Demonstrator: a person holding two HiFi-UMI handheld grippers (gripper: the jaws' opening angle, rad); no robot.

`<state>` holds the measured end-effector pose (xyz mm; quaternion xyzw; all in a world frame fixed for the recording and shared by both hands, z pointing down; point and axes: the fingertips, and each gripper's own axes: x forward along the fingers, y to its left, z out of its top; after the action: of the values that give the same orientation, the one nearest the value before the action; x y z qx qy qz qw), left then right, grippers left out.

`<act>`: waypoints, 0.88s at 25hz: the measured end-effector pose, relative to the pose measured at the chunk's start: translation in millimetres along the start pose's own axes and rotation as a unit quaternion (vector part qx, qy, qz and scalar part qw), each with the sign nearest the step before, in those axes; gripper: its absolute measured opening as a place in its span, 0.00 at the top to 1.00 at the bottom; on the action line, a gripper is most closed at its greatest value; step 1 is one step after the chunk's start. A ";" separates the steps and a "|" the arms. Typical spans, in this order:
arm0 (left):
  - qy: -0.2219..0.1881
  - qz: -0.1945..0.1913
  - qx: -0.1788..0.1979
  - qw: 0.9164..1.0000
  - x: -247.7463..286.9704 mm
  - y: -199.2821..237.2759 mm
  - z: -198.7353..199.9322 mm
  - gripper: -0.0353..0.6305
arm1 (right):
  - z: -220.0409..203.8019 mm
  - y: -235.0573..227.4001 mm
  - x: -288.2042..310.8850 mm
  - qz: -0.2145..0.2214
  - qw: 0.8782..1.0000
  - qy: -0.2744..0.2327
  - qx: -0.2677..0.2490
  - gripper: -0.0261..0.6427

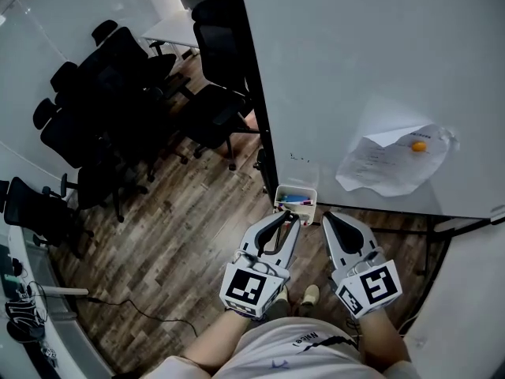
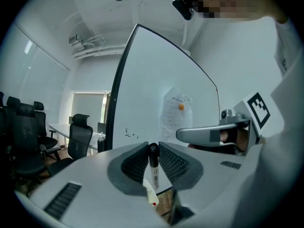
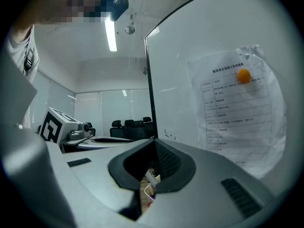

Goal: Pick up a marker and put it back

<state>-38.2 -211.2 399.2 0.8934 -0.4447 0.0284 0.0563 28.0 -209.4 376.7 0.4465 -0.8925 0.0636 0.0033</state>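
left gripper (image 2: pixel 153 147) pinching a slim black marker (image 2: pixel 154 165) with a white label, upright between ribbed dark pads | marker's lower end disappearing behind the smooth grey jaw body | right gripper (image 3: pixel 154 144) pressing its jaws together, empty | boxy white tray (image 1: pixel 296 189) hanging under the glossy whiteboard (image 1: pixel 355 69), just beyond both tips, contents blurring together

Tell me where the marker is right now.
In the left gripper view, low centre, the marker is clamped between the jaws of the left tool, with the whiteboard just behind it.
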 end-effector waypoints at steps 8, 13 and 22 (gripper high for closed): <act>0.025 -0.009 -0.004 1.000 18.0 15.0 -37.2 0.83 | -25.1 -5.9 14.4 -0.016 1.000 0.019 0.014 0.94; 0.039 -0.016 -0.011 0.999 27.8 22.8 -64.3 0.83 | -39.8 -8.3 22.0 -0.026 0.999 0.025 0.022 0.94; 0.054 -0.022 -0.025 0.998 40.5 32.0 -107.7 0.83 | -69.1 -12.5 27.6 -0.044 0.998 0.035 0.031 0.94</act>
<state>-39.4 -248.8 512.5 0.8985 -0.4219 0.0643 0.1030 17.8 -230.8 448.3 0.4825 -0.8691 0.1065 0.0237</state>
